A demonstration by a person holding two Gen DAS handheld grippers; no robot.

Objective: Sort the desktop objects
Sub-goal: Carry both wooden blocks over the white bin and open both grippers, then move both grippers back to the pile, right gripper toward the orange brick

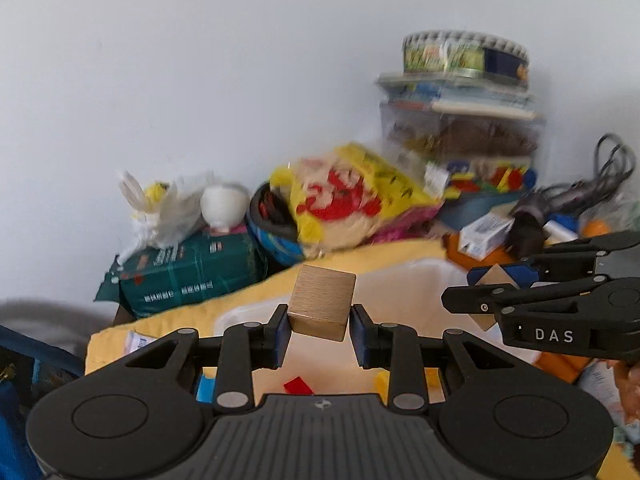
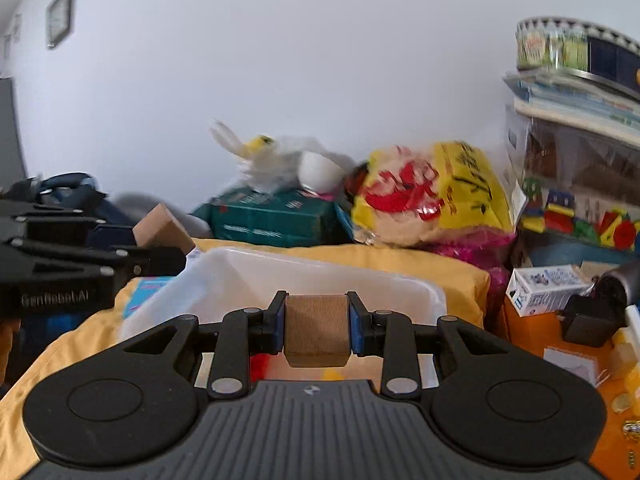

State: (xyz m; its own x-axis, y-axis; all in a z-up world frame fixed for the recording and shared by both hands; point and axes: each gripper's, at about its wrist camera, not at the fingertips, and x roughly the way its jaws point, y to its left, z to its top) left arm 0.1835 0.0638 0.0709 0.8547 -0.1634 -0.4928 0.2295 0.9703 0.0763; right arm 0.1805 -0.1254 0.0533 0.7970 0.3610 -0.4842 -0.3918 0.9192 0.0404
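My left gripper (image 1: 319, 330) is shut on a pale wooden cube (image 1: 322, 306), which sits tilted between the blue pads, above a white tray (image 1: 424, 276). From the right of this view my right gripper (image 1: 472, 300) reaches in, shut on a second wooden block (image 1: 496, 278). In the right wrist view that gripper (image 2: 316, 326) clamps the wooden block (image 2: 316, 328) squarely over the white tray (image 2: 280, 272). The left gripper (image 2: 160, 258) shows at the left edge with its wooden cube (image 2: 162, 226). Small red (image 1: 298, 386) and yellow pieces lie in the tray.
A yellow cloth (image 2: 400, 260) lies under the tray. Behind it are a green package (image 2: 272, 216), a white bowl (image 2: 320, 174) and a yellow-and-red bag (image 2: 432, 192). At the right stand stacked containers (image 1: 460, 128) under a round tin (image 1: 464, 54), a small white box (image 2: 544, 288) and cables (image 1: 600, 184).
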